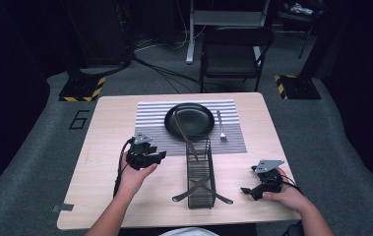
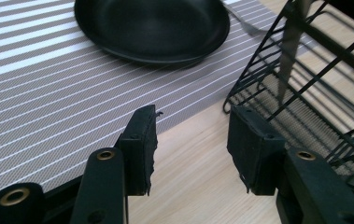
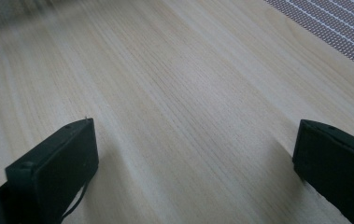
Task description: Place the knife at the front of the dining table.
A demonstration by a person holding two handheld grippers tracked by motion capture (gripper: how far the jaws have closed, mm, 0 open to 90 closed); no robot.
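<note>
Two handheld grippers over a wooden table (image 1: 105,196).
Left gripper (image 1: 160,156) jaws half apart, empty, wire rack (image 1: 200,172) just beside; right gripper (image 1: 245,190) wide apart, empty.

Light wooden table (image 1: 100,147), square, with rounded corners.
Directly on it: striped placemat (image 1: 150,123) at the far middle, black wire rack (image 1: 201,179) in front, its far end perhaps on the mat's near edge; tape piece (image 1: 62,208) at the near left corner.
</note>
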